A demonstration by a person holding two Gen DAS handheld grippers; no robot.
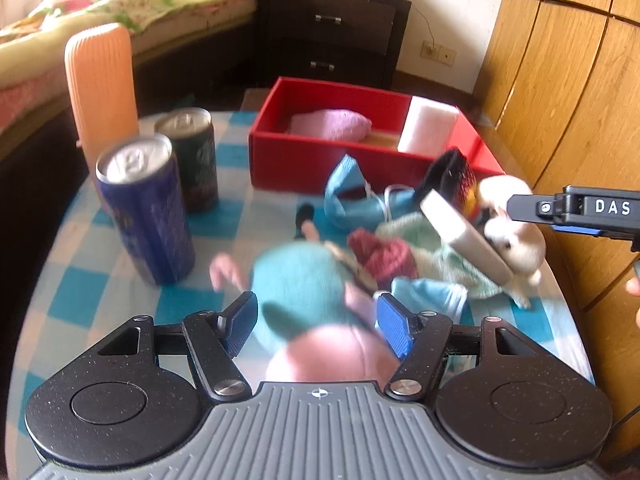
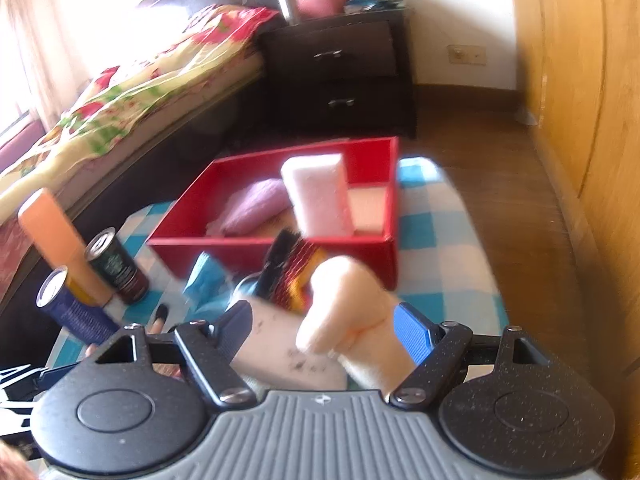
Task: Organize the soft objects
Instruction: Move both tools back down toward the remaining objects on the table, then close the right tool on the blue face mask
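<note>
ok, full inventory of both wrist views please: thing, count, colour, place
red box: 1, red, far side of the table
folded cloth: 1, lilac, inside the box
sponge block: 1, white-pink, standing in the box
drink cans: 2, one blue, one dark green, table's left
ribbed bottle: 1, orange, behind the cans
teal plush toy: 1, teal and pink, between the left tongs' fingers
white plush toy: 1, cream, between the right tongs' fingers
brush: 1, black bristles, white handle, on the cloth pile
cloth pile: several, blue, green, maroon, mid-table
tablecloth: 1, blue-white check
nightstand: 1, dark
bed: 1, floral cover
left tongs: contact blurred
right tongs: contact blurred
</note>
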